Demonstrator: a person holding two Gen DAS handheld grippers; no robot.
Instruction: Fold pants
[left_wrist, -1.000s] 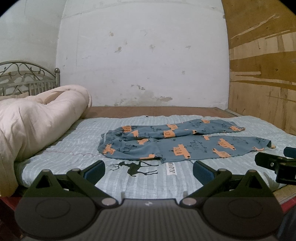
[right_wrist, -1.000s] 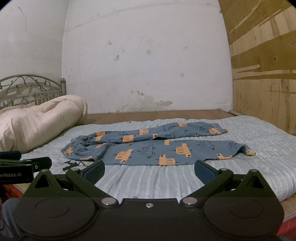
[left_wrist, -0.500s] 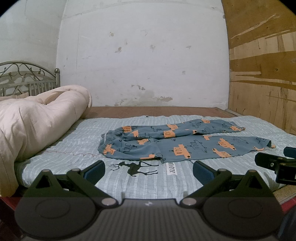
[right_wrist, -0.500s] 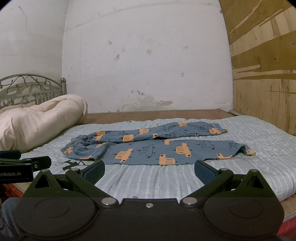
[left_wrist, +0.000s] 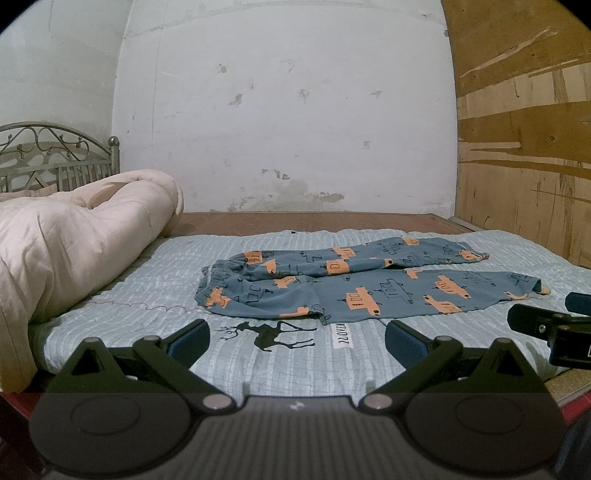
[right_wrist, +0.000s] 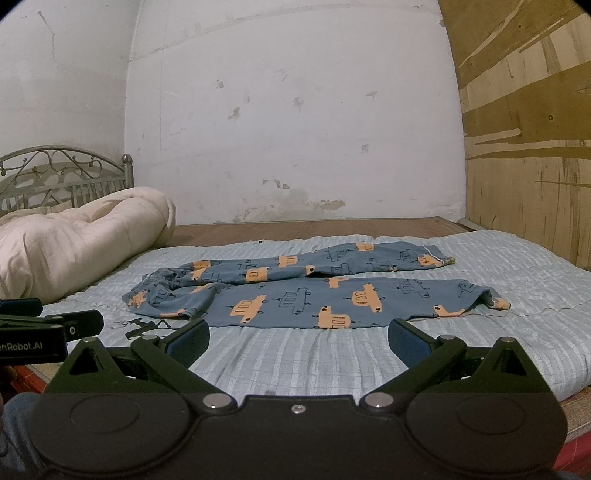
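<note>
A cream duvet (left_wrist: 74, 236) is bunched at the bed's left end. The left gripper (left_wrist: 297, 338) hovers with jaws spread wide, empty. The blue car-print pants (left_wrist: 354, 284) lie flat on the striped bed (left_wrist: 258, 369), waistband leftward, legs rightward. The right gripper (right_wrist: 298, 338) is likewise agape, empty

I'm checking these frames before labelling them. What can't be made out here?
- Left wrist view: the small white tag beside the pants; its print is too small to read.
- Right wrist view: the left tongs are cut off by the frame edge.
- Both views: the bed's near edge is behind the tongs' body.
</note>
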